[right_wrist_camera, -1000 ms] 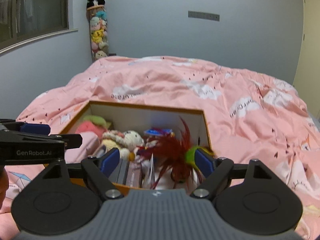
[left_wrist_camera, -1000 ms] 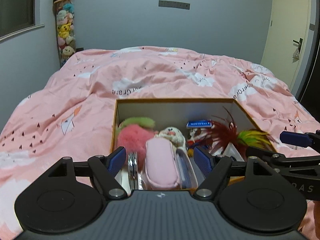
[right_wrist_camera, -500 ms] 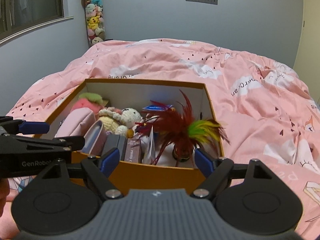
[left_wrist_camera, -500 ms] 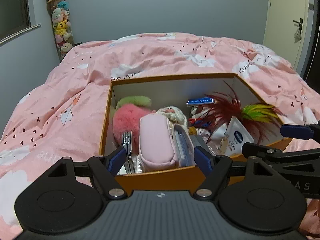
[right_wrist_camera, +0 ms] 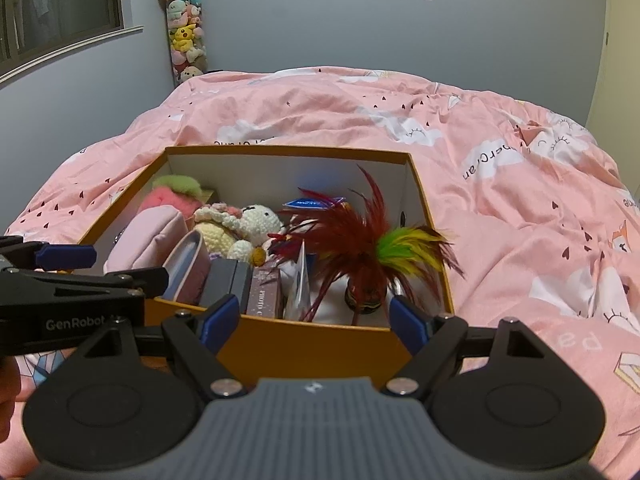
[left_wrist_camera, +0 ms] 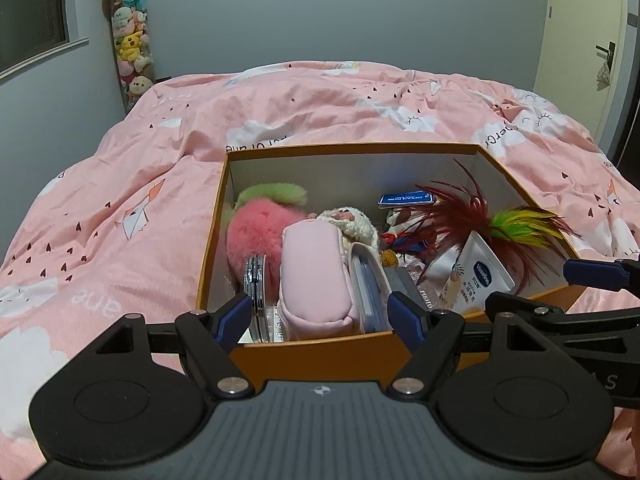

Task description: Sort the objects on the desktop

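Observation:
An orange cardboard box (left_wrist_camera: 320,354) (right_wrist_camera: 304,344) sits on the bed, full of objects. In it are a pink pouch (left_wrist_camera: 314,276), a pink and green fluffy toy (left_wrist_camera: 256,228), a crocheted doll (right_wrist_camera: 240,226), a red and yellow feather shuttlecock (right_wrist_camera: 372,240), a Vaseline tube (left_wrist_camera: 480,276) and a blue card (left_wrist_camera: 406,199). My left gripper (left_wrist_camera: 322,316) is open and empty just before the box's near wall. My right gripper (right_wrist_camera: 316,316) is open and empty at the near wall, to the right of the left one (right_wrist_camera: 64,268).
The pink patterned duvet (left_wrist_camera: 120,208) (right_wrist_camera: 520,208) covers the bed all round the box. A tall tube of plush toys (left_wrist_camera: 130,46) stands in the far left corner. A door (left_wrist_camera: 580,52) is at the far right.
Both grippers have drawn back and risen from the box, so its near wall and more of its contents show. Both stayed open.

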Available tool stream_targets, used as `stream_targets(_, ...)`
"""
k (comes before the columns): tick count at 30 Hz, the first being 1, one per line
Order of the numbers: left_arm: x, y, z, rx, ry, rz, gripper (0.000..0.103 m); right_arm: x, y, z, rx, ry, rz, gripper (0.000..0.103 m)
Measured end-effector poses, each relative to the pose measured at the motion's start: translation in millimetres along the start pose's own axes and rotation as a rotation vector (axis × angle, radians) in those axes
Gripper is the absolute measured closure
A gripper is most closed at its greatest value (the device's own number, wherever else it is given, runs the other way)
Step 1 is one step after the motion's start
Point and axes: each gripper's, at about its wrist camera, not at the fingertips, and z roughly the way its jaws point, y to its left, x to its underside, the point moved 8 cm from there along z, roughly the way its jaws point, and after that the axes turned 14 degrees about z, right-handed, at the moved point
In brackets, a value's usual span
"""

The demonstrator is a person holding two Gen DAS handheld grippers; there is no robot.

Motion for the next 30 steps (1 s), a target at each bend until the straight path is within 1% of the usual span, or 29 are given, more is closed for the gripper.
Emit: stream_targets(30, 2.0, -0.9, 1.3, 0.005, 0.004, -0.013, 0.015, 0.4, 0.1, 0.6, 0.001, 0.004, 0.004, 0.02)
